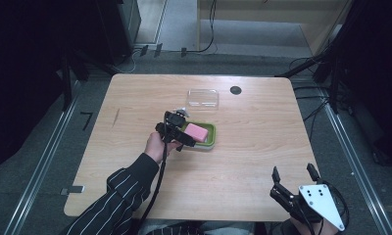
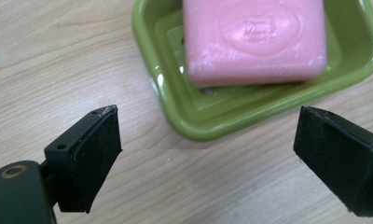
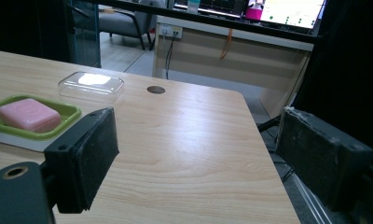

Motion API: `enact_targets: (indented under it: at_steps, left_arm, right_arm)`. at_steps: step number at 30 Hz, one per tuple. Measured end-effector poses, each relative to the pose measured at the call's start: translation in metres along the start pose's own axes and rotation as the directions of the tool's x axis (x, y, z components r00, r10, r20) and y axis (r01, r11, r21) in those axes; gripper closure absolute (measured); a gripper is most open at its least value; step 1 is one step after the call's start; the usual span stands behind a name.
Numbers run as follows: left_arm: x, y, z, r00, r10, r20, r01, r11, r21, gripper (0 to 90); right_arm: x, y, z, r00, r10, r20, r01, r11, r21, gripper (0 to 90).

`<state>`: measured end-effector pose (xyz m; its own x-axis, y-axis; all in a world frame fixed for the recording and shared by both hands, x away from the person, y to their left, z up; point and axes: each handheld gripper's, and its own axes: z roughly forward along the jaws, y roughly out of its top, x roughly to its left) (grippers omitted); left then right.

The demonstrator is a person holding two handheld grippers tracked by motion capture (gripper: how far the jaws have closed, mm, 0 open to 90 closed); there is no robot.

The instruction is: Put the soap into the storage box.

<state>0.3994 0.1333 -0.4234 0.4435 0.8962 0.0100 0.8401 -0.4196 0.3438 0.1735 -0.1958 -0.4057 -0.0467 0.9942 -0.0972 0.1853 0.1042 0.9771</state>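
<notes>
We see a pink bar of soap (image 2: 254,39) lying flat in a green soap dish (image 2: 208,121) near the middle of the wooden counter (image 1: 253,156). The soap is a rounded rectangle with an oval stamp pressed into its top and pale scuffing along its corners; it sits a little toward one end of the dish, leaving bare green floor beside it. The dish has a raised, glossy rim and rests directly on the wood.

Our left hand-held gripper (image 1: 180,131) hangs at the dish's near-left end, its jaws spread wide, one over bare wood and the other off the dish's corner; neither touches the dish or the soap. Our right hand-held gripper (image 1: 292,182) sits at the counter's near right corner, well apart from the dish, its jaws likewise spread and holding nothing.

A clear plastic lid (image 1: 203,97) lies on the counter just beyond the dish, toward the far edge, with a dark round grommet (image 1: 235,90) to its right. The wood to the right of the dish is open all the way to the right edge, and the near half of the counter between the two grippers is bare too.
</notes>
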Motion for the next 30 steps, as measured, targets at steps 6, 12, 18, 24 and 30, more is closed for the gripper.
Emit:
enact_targets:
  at_steps: [6,12,18,24,30]
  left_arm:
    - [0.006,-0.012,-0.005,1.0000,0.004,0.003,-0.004,1.0000,0.000,8.4]
    - [0.011,-0.025,-0.009,1.0000,0.001,0.006,-0.001,1.0000,0.002,8.5]
    - [0.017,-0.039,-0.012,1.0000,-0.001,0.005,0.001,1.0000,0.008,8.5]
    - [0.023,-0.053,-0.014,0.9998,-0.002,0.022,0.002,0.9999,0.014,8.5]
    - [0.028,-0.065,-0.016,0.9998,0.001,0.022,-0.001,0.9998,0.019,8.5]
  right_arm:
    - [0.000,0.000,0.000,1.0000,-0.001,-0.001,0.001,1.000,-0.001,12.7]
    - [0.000,0.000,0.000,1.0000,0.001,0.000,-0.001,1.000,0.000,12.7]
    - [0.000,0.000,0.000,1.0000,0.000,-0.001,0.000,1.000,-0.001,12.7]
    - [0.000,0.000,0.000,1.0000,0.001,0.000,-0.001,1.000,-0.001,12.7]
    - [0.000,0.000,0.000,1.0000,0.002,0.000,-0.002,1.000,-0.002,12.7]
